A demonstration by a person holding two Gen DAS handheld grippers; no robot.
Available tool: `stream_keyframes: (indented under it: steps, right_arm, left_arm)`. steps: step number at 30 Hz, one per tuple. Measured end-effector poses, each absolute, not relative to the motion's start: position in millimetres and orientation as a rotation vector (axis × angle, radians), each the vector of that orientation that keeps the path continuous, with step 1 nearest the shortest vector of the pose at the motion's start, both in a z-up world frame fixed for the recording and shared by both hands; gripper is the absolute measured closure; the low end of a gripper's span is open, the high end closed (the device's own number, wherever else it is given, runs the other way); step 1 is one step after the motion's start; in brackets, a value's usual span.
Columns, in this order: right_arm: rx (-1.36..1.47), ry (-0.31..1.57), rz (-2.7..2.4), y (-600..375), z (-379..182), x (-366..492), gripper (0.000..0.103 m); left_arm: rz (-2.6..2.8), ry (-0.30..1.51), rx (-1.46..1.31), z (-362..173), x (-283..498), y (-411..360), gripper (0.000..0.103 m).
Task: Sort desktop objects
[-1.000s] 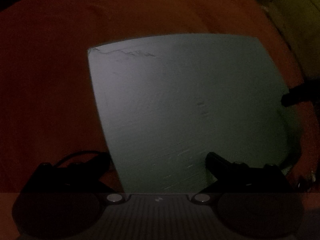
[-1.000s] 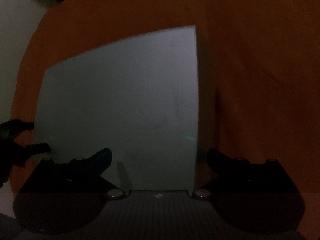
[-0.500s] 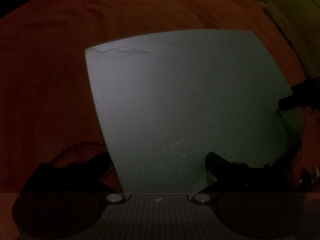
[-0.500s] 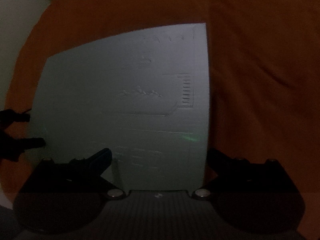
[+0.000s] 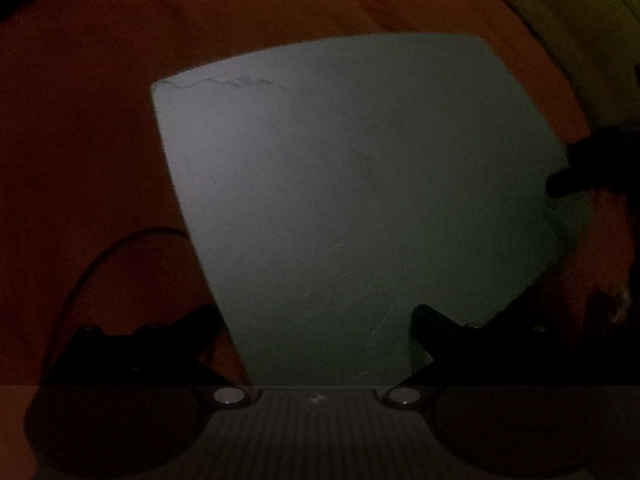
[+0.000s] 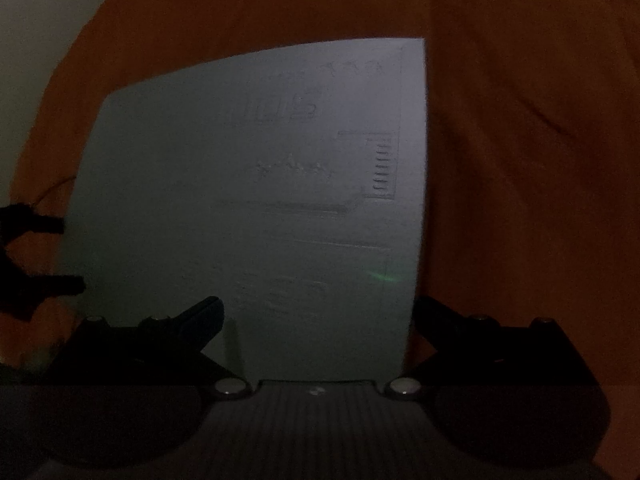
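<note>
Both grippers, left gripper [image 5: 316, 320] and right gripper [image 6: 318, 316], are hovering spread open over the sheet [image 6: 248, 216]; each should be closing on an edge, lifting evenly off the orange cloth [image 6: 520, 120].

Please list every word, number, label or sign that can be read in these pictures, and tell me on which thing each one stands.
No text can be read with certainty.
Grey sheet, right wrist view: faint large characters near the top, smaller lines and a ruled box with short bars; all too dim and blurred to read.
Grey sheet, left wrist view: only a thin scribble-like mark near the top edge; not legible.
Orange cloth: no text.
</note>
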State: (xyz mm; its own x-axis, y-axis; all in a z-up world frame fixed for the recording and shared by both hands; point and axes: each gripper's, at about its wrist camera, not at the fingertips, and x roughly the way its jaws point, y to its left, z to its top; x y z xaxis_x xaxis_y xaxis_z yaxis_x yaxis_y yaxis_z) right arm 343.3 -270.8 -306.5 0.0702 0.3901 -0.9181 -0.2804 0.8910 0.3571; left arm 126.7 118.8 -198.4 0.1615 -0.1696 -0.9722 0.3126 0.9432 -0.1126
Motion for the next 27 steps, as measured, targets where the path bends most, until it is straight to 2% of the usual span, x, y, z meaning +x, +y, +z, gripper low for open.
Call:
stream_keyframes:
  steps: [4,12,16,20,27]
  right_arm:
    - [0.12,1.425,0.487,-266,-336,351,0.0]
    - [0.195,1.363,0.461,-271,-338,386,0.0]
    - [0.172,1.358,0.447,-259,-334,403,0.0]
    - [0.186,1.336,0.521,-258,-298,432,0.0]
    - [0.204,1.252,0.578,-253,-210,475,0.0]
  left_arm:
    - [-0.315,1.415,-0.005,-216,131,130,0.0]
    - [-0.311,1.38,-0.039,-219,133,135,0.0]
    - [-0.288,1.352,-0.027,-201,133,138,0.0]
    - [-0.314,1.253,0.031,-165,133,139,0.0]
    - [-0.318,1.188,0.009,-111,139,142,0.0]
